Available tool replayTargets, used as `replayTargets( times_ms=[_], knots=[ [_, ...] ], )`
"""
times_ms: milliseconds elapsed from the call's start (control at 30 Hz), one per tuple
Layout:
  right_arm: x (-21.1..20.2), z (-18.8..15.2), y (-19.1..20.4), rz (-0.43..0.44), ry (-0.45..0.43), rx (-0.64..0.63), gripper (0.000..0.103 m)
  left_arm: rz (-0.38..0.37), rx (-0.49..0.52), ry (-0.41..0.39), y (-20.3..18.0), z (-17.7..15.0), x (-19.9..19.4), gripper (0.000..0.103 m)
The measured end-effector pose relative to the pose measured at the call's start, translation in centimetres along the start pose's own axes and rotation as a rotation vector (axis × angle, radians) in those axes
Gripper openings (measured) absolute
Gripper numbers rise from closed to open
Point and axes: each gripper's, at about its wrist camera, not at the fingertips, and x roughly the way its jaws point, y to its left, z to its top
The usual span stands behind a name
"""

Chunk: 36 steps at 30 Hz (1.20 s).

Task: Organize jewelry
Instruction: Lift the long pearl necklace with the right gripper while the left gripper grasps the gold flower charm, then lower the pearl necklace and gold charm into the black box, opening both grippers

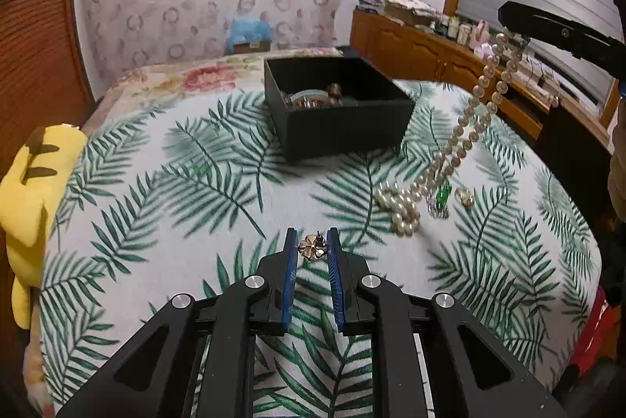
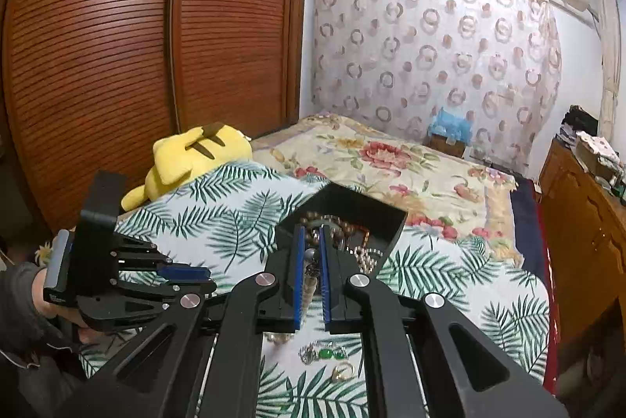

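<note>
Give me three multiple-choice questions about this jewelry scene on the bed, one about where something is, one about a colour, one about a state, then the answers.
1. Where does the black box stand?
A. on the leaf-print cover
B. on the wooden dresser
C. on the floor

2. What colour is the plush toy beside the cover?
A. blue
B. yellow
C. red

3. How is the pearl necklace right now?
A. fully inside the box
B. lying flat, untouched
C. hanging from the right gripper, its lower end on the bed

Answers: 1 A, the box sits on the palm-leaf fabric. 2 B, it is plainly yellow with dark stripes. 3 C, the strand runs from the raised jaws to a pile of pearls.
</note>
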Motion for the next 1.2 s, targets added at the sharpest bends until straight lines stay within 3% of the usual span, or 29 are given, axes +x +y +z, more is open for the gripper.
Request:
replayTargets(
  times_ms=[367,700,1200],
  knots=[
    [-1.0,3.3,-0.3,-0.012,-0.045,-0.037,0.008,-0.006,0.015,-0.076,-0.7,2.8,-2.0,0.014],
    [-0.6,5.9,-1.5,0.006,-0.053,-0.053,0.009,-0.009,0.022,-0.084,-0.6,6.1,-1.4,0.014],
    [0.8,12.3,-5.5,0.023,-0.114,-0.056,0.008,-0.011,0.011,-0.091,1.1,12.1,0.9,0.014]
  ],
)
